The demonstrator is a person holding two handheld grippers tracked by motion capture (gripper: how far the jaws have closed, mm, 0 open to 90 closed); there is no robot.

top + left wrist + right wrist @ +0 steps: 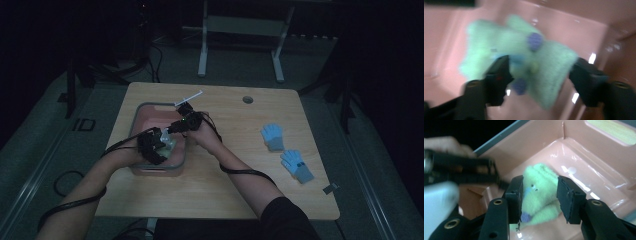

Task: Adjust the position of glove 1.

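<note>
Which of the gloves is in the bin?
The pale green glove, lying in the pink bin between both hand-held grippers. The two blue gloves lie out on the table, far right.

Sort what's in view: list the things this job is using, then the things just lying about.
In use:
- green gloves
- pink tub
- left gripper
- right gripper

Lying about:
- two blue gloves on the table
- small dark tag at the table's corner

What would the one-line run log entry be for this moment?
stage: placing | item: fuzzy mint-green knitted glove | in: pink plastic bin | left hand-held gripper: open | right hand-held gripper: open, astride glove
</note>
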